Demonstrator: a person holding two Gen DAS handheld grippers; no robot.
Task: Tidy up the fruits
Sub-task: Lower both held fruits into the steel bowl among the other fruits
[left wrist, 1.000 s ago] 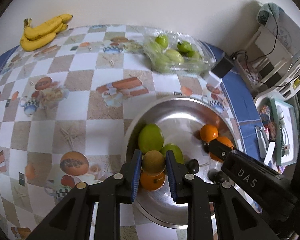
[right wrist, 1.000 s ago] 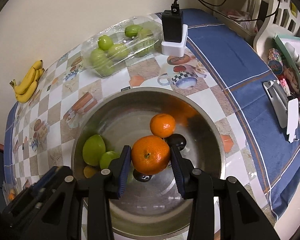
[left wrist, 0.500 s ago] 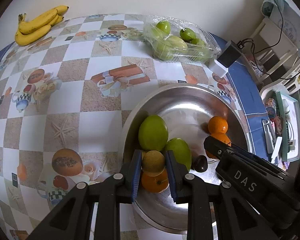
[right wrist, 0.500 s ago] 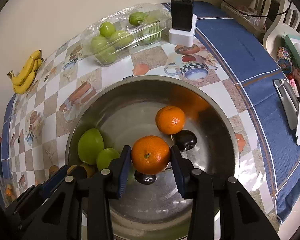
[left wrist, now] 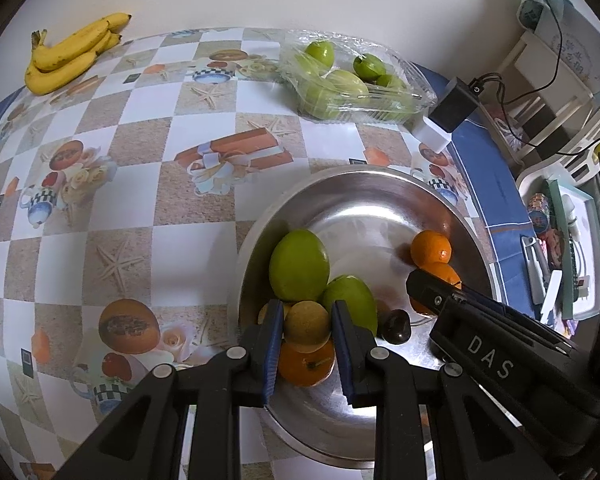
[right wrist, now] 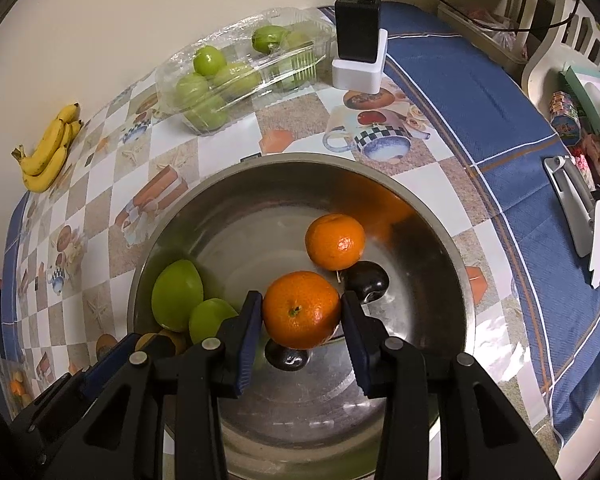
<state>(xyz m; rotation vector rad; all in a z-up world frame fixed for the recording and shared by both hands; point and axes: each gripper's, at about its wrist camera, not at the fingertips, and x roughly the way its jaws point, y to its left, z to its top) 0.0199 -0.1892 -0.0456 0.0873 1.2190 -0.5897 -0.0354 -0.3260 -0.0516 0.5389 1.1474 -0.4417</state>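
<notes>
A home dining table with a checked, teacup-printed plastic tablecloth, yellow bananas and a steel bowl.

a dark fruit sits half hidden under the held orange

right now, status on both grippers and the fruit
Left hand-held gripper shut on kiwi. Right shut on orange. Both over bowl; nothing blocking.

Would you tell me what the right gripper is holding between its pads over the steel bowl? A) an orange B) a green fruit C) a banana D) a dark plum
A: in the right wrist view the right gripper has its blue pads pressed on either side of an orange, above the steel bowl.
</notes>
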